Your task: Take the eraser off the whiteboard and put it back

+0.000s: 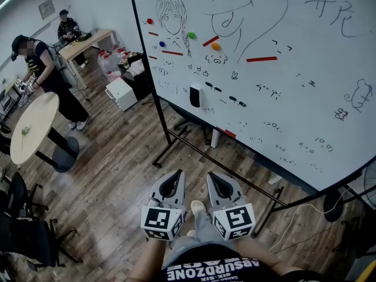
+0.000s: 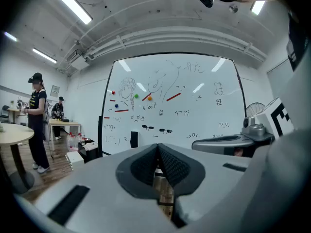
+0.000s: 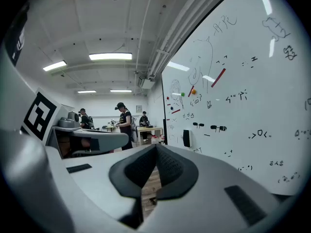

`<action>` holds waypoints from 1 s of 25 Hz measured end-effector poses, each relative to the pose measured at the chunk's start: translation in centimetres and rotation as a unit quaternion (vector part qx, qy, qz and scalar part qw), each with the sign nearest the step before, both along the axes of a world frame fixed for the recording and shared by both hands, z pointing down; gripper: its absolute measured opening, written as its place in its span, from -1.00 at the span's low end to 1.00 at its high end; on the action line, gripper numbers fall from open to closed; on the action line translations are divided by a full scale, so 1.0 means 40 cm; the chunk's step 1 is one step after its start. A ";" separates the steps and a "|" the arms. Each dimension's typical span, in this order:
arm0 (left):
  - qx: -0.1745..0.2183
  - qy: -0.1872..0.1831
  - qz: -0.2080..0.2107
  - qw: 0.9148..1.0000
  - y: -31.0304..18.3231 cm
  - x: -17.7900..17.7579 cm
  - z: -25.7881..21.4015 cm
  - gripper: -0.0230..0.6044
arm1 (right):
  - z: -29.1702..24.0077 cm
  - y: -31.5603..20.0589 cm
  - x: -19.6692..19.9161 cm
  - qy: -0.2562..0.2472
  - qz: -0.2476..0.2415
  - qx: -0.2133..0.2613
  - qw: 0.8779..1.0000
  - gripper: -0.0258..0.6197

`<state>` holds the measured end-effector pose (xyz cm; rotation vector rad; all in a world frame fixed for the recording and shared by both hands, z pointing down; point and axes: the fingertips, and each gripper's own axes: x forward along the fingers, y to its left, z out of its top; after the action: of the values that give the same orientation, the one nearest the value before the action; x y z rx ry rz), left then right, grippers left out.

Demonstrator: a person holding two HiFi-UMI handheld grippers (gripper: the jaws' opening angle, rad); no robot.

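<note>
- Both grippers, left (image 1: 173, 178) and right (image 1: 214, 180), sit side by side, jaws pressed together on nothing, well short of the whiteboard (image 1: 317, 110).
- Eraser (image 1: 195, 95) clings upright to the board's lower left. It is probably light, stiff-backed and magnet-held, so pinch its long sides.
- Only the head view shows the floor between; the gripper views show the pads meeting.

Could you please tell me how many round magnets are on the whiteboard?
4 visible: red magnet left of the drawn face, blue magnet below it, green magnet and orange magnet right of the face.
</note>
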<state>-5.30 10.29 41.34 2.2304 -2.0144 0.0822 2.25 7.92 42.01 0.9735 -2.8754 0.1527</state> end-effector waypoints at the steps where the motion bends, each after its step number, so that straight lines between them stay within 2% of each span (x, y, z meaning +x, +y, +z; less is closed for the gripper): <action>1: 0.001 0.002 0.001 1.000 -0.002 -0.002 -0.001 -0.90 | 0.000 -0.002 -0.004 0.000 -0.001 0.001 1.000 -0.92; 8: 0.000 0.007 0.006 1.000 -0.046 -0.024 -0.007 -0.90 | 0.003 -0.034 -0.035 0.003 -0.008 0.002 1.000 -0.92; 25: 0.002 0.003 0.013 1.000 -0.235 -0.111 -0.018 -0.89 | 0.020 -0.210 -0.115 0.009 -0.003 -0.003 1.000 -0.92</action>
<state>-9.75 0.88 40.61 2.2578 -1.9842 0.0745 -2.36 -0.48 42.80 0.9616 -2.8600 0.1511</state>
